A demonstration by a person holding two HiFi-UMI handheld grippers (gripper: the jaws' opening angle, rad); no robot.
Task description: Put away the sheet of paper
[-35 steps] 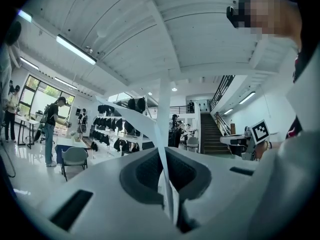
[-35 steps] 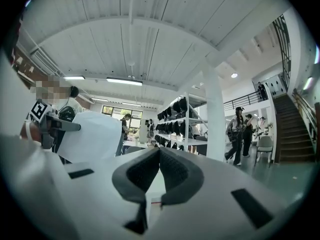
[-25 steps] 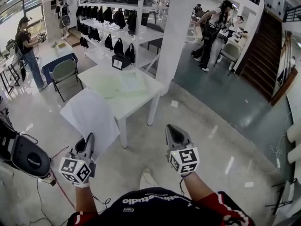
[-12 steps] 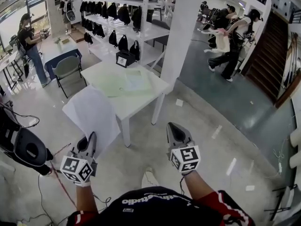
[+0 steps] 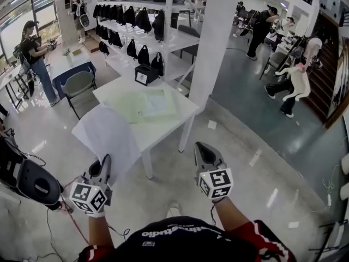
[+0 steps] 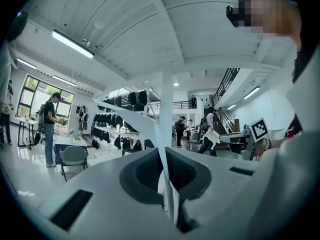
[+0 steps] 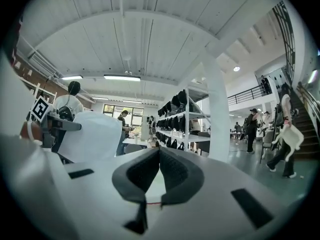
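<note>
A white sheet of paper [image 5: 103, 135] stands up from my left gripper [image 5: 104, 161], which is shut on its lower edge. In the left gripper view the sheet [image 6: 162, 149] runs edge-on between the closed pads. My right gripper [image 5: 200, 147] is held level beside it, shut, with nothing in it; its pads meet at the tips [image 7: 159, 153]. From the right gripper view the paper [image 7: 92, 136] shows at the left. Ahead stands a white table [image 5: 169, 121] with a pale green mat [image 5: 128, 107] and a clear folder [image 5: 158, 100] on it.
A black box [image 5: 144, 74] sits at the table's far edge. Shelves of black bags [image 5: 136, 21] and a white pillar [image 5: 212, 37] stand behind. A black round device [image 5: 35, 182] with cables lies on the floor at left. A grey chair [image 5: 79, 83] and several people are further off.
Both grippers and the view have moved toward the table, which now lies a little nearer. The paper stays in the left gripper. People in the background have walked on.
</note>
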